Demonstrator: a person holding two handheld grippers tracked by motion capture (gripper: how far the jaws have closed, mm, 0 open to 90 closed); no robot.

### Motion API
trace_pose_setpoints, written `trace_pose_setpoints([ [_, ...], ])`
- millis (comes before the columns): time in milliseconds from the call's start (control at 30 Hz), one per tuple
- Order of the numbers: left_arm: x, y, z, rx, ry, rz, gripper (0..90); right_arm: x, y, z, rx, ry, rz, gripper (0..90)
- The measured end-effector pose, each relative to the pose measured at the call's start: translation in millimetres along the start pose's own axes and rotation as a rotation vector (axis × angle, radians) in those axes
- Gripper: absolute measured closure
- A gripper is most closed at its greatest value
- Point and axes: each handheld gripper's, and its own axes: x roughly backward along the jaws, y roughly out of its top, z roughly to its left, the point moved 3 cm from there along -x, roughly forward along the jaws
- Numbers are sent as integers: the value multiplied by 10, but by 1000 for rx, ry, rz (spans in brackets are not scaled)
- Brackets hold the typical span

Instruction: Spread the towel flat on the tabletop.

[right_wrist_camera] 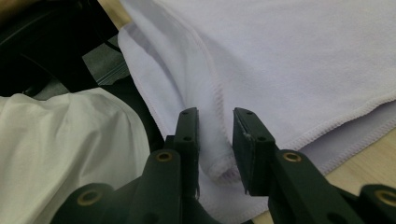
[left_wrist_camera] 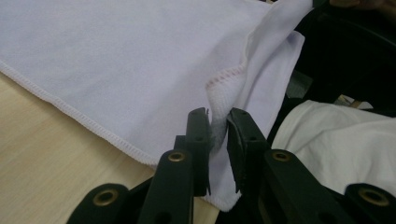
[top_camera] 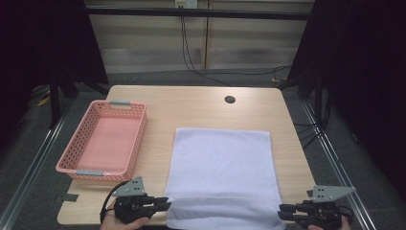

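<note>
A pale lilac towel [top_camera: 220,158] lies flat on the wooden table [top_camera: 191,105], and its near edge hangs over the front. My left gripper [top_camera: 167,202] is at the towel's near left corner. In the left gripper view its jaws [left_wrist_camera: 218,116] are shut on the hemmed corner of the towel [left_wrist_camera: 116,60]. My right gripper [top_camera: 281,211] is at the near right corner. In the right gripper view its jaws [right_wrist_camera: 215,114] hold a bunched fold of the towel [right_wrist_camera: 303,60], with a wider gap between them.
A pink perforated basket [top_camera: 136,143] with nothing in it stands at the table's left side. A round cable hole [top_camera: 230,99] sits near the far edge. The person's white garment [left_wrist_camera: 336,140] [right_wrist_camera: 60,140] is close behind the table's front edge.
</note>
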Motion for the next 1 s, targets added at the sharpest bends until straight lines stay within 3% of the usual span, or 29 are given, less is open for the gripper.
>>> trace_pose_setpoints([
  [67, 67, -21, 7, 14, -29, -11, 806, 31, -34, 38, 7, 13, -15, 691],
  [133, 119, -48, 26, 23, -29, -17, 792, 63, -62, 61, 9, 17, -14, 675],
  [233, 98, -17, 81, 53, 12, -18, 745, 93, -59, -10, -10, -19, -38, 668],
  [333, -4, 92, 113, 49, 25, -30, 720, 26, 40, -183, -43, -82, -66, 659],
  [367, -152, 234, 197, 27, 53, -22, 719, -20, 93, -257, -52, -118, -62, 659],
  [467, -338, 368, 344, 64, 71, -2, 724, -128, 209, -380, -25, -152, -43, 643],
  [500, -425, 416, 421, 62, 114, 16, 720, -175, 256, -426, -22, -155, -46, 642],
  [567, -555, 472, 503, 78, 108, 45, 710, -281, 346, -504, -10, -156, -36, 629],
  [633, -655, 504, 579, 56, 139, 78, 677, -428, 425, -590, -3, -165, -13, 599],
  [733, -766, 522, 756, 115, 144, 95, 635, -624, 471, -711, 0, -180, 34, 569],
  [767, -803, 512, 790, 93, 168, 100, 630, -690, 478, -760, 3, -197, 54, 562],
  [833, -862, 463, 842, 64, 219, 160, 630, -793, 483, -834, 9, -214, 88, 555],
  [900, -900, 414, 811, 23, 184, 203, 742, -876, 475, -899, 36, -253, 119, 557],
  [933, -908, 409, 782, -2, 213, 202, 754, -913, 453, -914, 42, -256, 144, 573],
  [1000, -912, 406, 757, -6, 231, 214, 801, -915, 430, -902, 74, -275, 130, 613],
])
